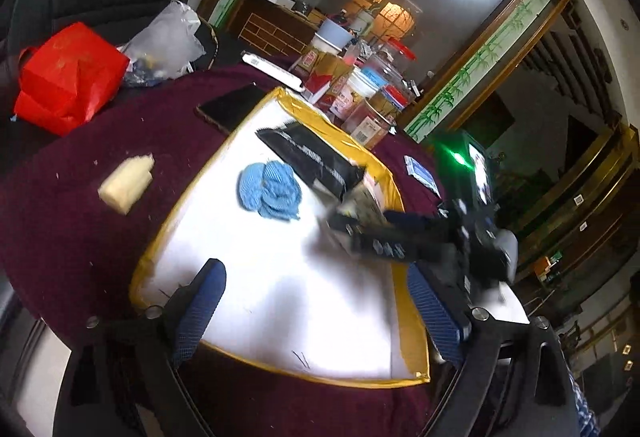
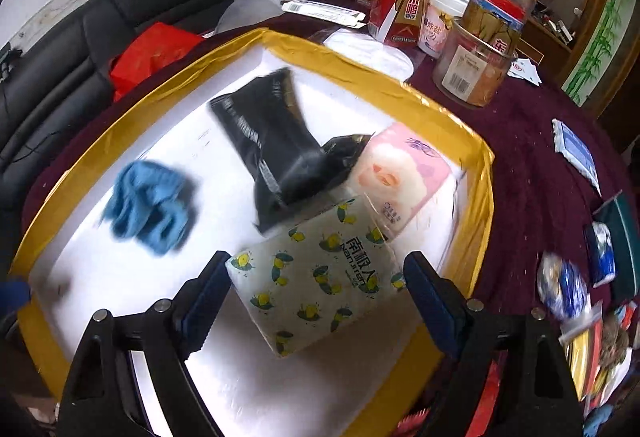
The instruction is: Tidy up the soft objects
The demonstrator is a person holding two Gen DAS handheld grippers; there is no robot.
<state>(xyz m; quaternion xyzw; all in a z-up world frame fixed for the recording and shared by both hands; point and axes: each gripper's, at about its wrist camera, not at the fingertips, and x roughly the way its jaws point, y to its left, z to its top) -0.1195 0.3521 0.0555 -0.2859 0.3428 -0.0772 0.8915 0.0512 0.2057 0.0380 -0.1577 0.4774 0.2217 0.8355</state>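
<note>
A white tray with a gold rim (image 1: 188, 197) (image 2: 360, 69) lies on the maroon tablecloth. In it are a blue knitted cloth (image 1: 268, 189) (image 2: 150, 207), a black soft pouch (image 1: 312, 157) (image 2: 272, 141), a pink tissue pack (image 2: 400, 173) and a lemon-print tissue pack (image 2: 316, 277). My right gripper (image 2: 316, 293) is shut on the lemon-print pack just above the tray. My left gripper (image 1: 316, 309) is open and empty over the tray's near part. The right gripper (image 1: 352, 227) shows in the left wrist view. A yellow sponge (image 1: 126, 183) lies on the cloth left of the tray.
A red bag (image 1: 68, 77) and a clear plastic bag (image 1: 168, 37) lie at the back left, a phone (image 1: 230, 107) by the tray. Jars, cartons and cups (image 2: 460, 25) crowd the back. Small packets (image 2: 576, 153) lie on the right.
</note>
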